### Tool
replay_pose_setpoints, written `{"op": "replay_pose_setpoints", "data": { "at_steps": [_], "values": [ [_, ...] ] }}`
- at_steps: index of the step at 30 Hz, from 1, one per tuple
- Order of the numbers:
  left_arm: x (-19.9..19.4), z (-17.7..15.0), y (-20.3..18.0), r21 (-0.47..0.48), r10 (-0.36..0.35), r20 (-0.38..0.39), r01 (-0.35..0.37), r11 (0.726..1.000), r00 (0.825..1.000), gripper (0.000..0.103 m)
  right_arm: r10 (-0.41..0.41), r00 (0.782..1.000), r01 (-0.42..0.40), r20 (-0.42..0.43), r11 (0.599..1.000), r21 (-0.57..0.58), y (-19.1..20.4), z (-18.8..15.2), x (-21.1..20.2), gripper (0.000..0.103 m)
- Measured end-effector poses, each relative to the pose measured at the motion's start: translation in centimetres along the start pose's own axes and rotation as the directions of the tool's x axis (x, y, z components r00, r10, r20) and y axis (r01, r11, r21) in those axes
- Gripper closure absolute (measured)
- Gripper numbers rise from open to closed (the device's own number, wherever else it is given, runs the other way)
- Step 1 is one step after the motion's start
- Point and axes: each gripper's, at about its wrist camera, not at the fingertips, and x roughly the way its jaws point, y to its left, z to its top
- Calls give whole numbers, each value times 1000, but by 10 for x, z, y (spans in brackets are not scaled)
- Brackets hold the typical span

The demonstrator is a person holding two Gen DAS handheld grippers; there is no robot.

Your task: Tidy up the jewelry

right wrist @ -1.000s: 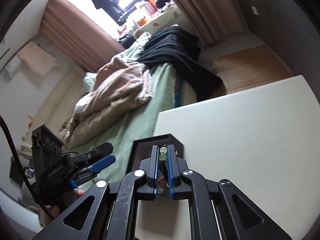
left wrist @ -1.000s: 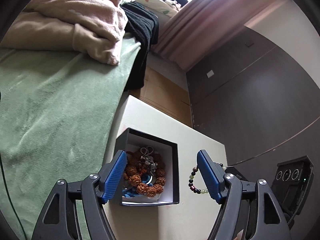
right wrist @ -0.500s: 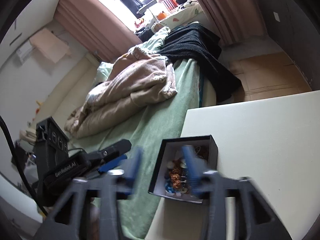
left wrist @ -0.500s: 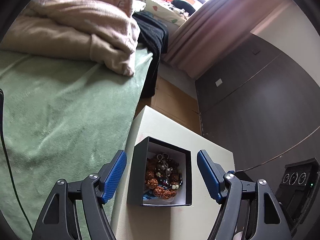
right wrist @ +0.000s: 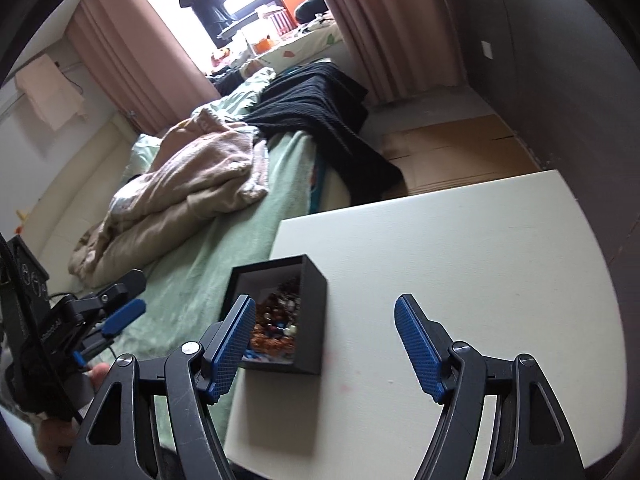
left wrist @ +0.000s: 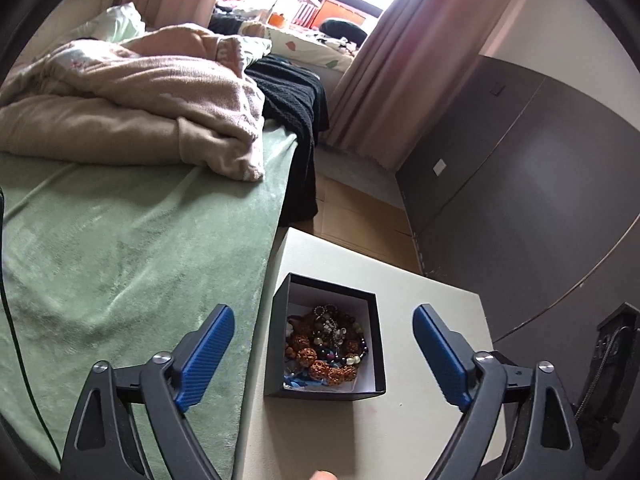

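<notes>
A black open box (left wrist: 280, 344) stands on the white table (left wrist: 420, 420) near its left edge. It holds a heap of bead bracelets (left wrist: 326, 350), brown, dark and pale green. The box also shows in the right wrist view (right wrist: 314, 320), with the beads (right wrist: 276, 320) inside. My left gripper (left wrist: 322, 356) is open and empty, held above and short of the box. My right gripper (right wrist: 325, 344) is open and empty, held above the table just right of the box. The left gripper shows at the left of the right wrist view (right wrist: 120, 316).
A bed with a green blanket (left wrist: 120, 248) runs along the table's left edge. A beige quilt (left wrist: 140, 100) and a black cloth (left wrist: 296, 104) lie on it. A dark wardrobe wall (left wrist: 520, 200) stands to the right. Wooden floor (left wrist: 360, 212) lies beyond the table.
My right gripper was shut on a bead bracelet over the box; it has opened and pulled back, and the bracelet now lies in the box. Both grippers have drawn back and up.
</notes>
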Motion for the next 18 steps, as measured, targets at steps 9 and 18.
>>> {"op": "replay_pose_setpoints", "data": {
  "at_steps": [9, 18],
  "values": [
    [3, -17, -36, 102, 26, 36, -30, 994, 999, 7, -41, 998, 41, 53, 999, 6, -25, -15, -44, 15],
    [11, -46, -73, 230, 61, 43, -69, 971, 997, 0, -107, 994, 109, 34, 992, -66, -27, -16, -58, 15]
  ]
}}
